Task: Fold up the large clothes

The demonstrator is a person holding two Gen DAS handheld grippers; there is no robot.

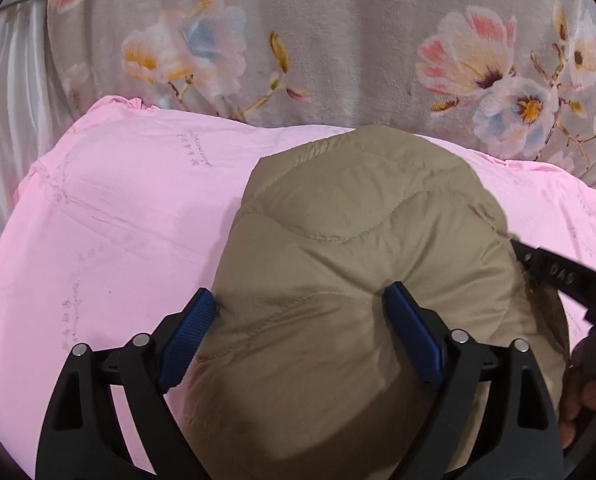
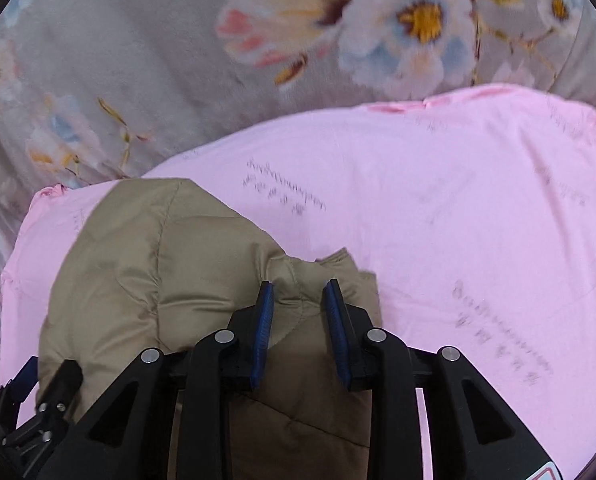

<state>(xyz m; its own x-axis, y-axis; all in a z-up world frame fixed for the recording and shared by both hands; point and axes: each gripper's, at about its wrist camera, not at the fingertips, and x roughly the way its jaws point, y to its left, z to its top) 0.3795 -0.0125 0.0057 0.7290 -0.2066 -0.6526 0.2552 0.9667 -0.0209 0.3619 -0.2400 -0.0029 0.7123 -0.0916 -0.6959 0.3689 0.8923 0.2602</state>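
Observation:
A khaki quilted jacket (image 1: 357, 248) lies bunched on a pink sheet (image 1: 118, 208). My left gripper (image 1: 299, 300) is open wide, its blue pads straddling a puffed fold of the jacket. In the right wrist view the jacket (image 2: 146, 272) lies at lower left on the pink sheet (image 2: 457, 208). My right gripper (image 2: 298, 292) has its jaws narrowed around a pinched ridge of jacket fabric between the blue pads. The right gripper's black body shows at the right edge of the left wrist view (image 1: 557, 276), and the left gripper at the lower left of the right wrist view (image 2: 30, 412).
A grey floral blanket (image 1: 337, 40) lies behind the pink sheet, also in the right wrist view (image 2: 138, 60). A pale curtain-like cloth (image 1: 6, 120) hangs at far left. A hand (image 1: 589, 392) holds the right gripper at the right edge.

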